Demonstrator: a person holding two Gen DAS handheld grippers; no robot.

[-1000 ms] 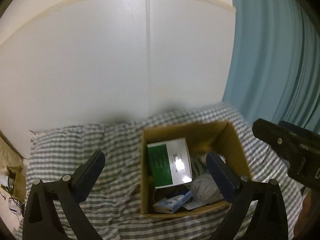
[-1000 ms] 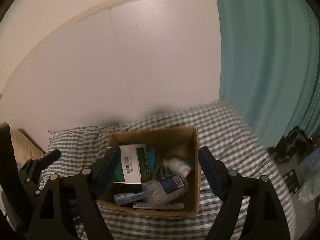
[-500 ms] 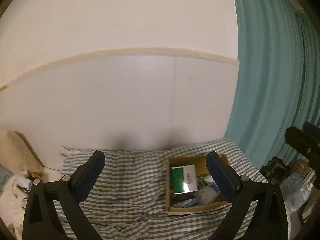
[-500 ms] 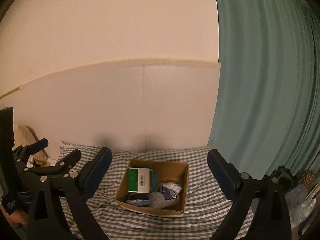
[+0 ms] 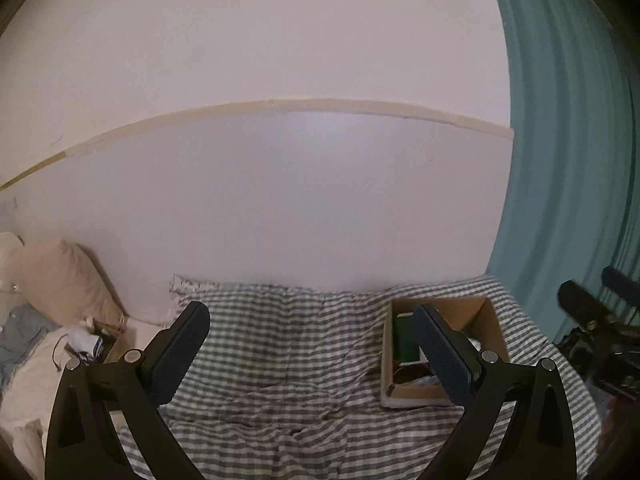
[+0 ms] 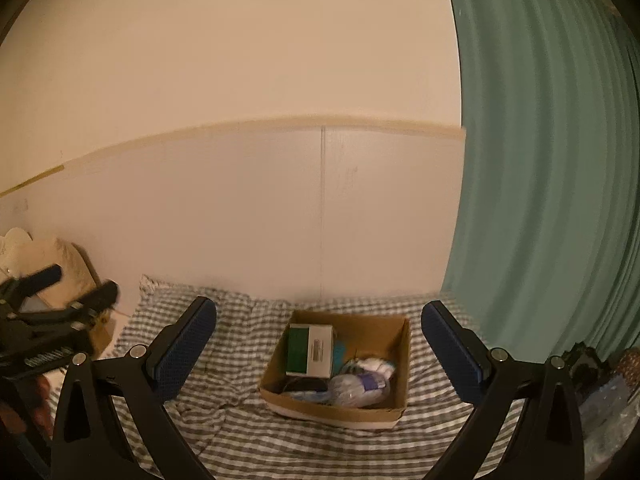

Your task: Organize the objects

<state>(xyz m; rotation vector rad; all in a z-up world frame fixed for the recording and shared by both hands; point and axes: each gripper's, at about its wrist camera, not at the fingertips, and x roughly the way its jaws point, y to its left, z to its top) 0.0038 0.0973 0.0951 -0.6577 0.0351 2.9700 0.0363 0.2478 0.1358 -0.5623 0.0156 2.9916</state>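
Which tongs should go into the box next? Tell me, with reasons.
Right, probably. The right tongs are open and frame the box squarely, its contents in plain view. The left tongs, also open, point at bare bedding; the box sits off to their right.

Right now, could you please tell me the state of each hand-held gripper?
Left hand-held gripper: open, holding nothing, above the grey-and-white checked bedcover.
Right hand-held gripper: open, holding nothing, apart from the brown cardboard box.
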